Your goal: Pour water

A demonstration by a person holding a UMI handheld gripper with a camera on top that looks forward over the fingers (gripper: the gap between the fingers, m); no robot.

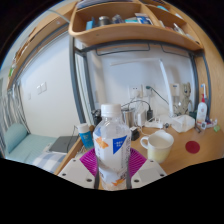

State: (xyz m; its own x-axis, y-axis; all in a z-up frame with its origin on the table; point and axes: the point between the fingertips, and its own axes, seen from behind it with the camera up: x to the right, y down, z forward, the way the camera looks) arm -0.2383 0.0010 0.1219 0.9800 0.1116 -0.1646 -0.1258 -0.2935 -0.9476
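Bottle [111, 147] upright, pinched btwn gripper [113, 163] fingers; white mug [158, 148] just beside on desk [190, 157].

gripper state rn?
Gripper: shut on the water bottle, both pads against its sides; white mug just beside it.

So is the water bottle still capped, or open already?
Capped: the white cap sits on the upright water bottle, held between the gripper fingers, beside the white mug.
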